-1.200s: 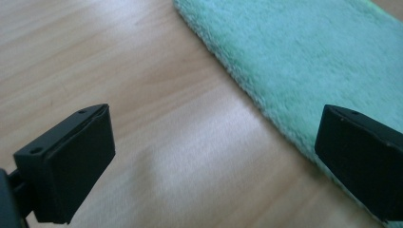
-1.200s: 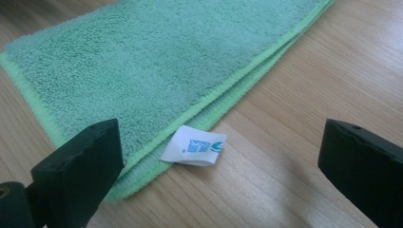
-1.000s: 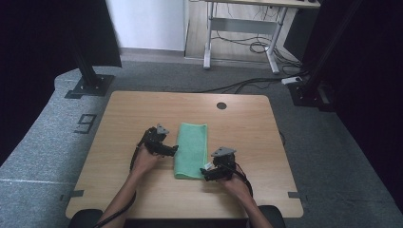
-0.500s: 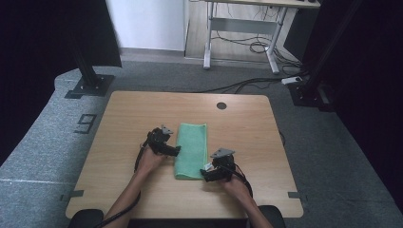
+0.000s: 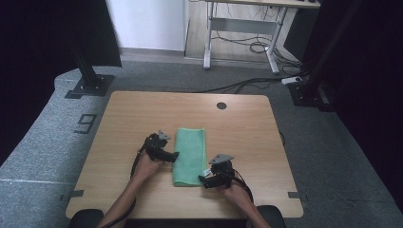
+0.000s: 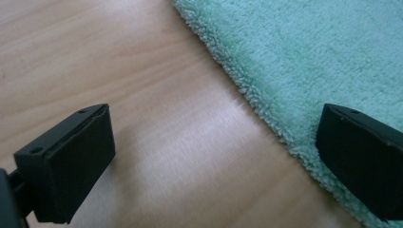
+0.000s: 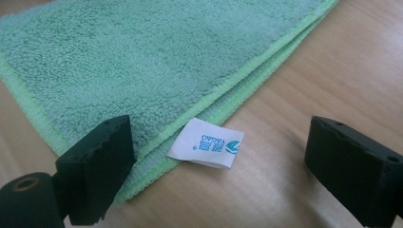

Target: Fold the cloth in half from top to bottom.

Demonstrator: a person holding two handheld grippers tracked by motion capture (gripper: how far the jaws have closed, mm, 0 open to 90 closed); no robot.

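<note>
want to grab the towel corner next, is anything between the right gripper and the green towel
Nothing visible stands in the way. The right gripper is open, its jaws having just been closing a little, and straddles the corner of the folded green towel by its white label, with bare table beside it. The left gripper is open at the opposite edge.

A folded green towel [image 5: 191, 156] lies on the wooden table [image 5: 133, 114] between the left gripper [image 5: 174, 155] and right gripper [image 5: 203, 179].

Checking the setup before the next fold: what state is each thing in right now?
Green towel: folded into a long strip, flat on the table.
White label: sticking out from the towel's edge.
Left gripper: open, straddling the towel's edge.
Right gripper: open, jaws just closing slightly, around the label corner.
</note>
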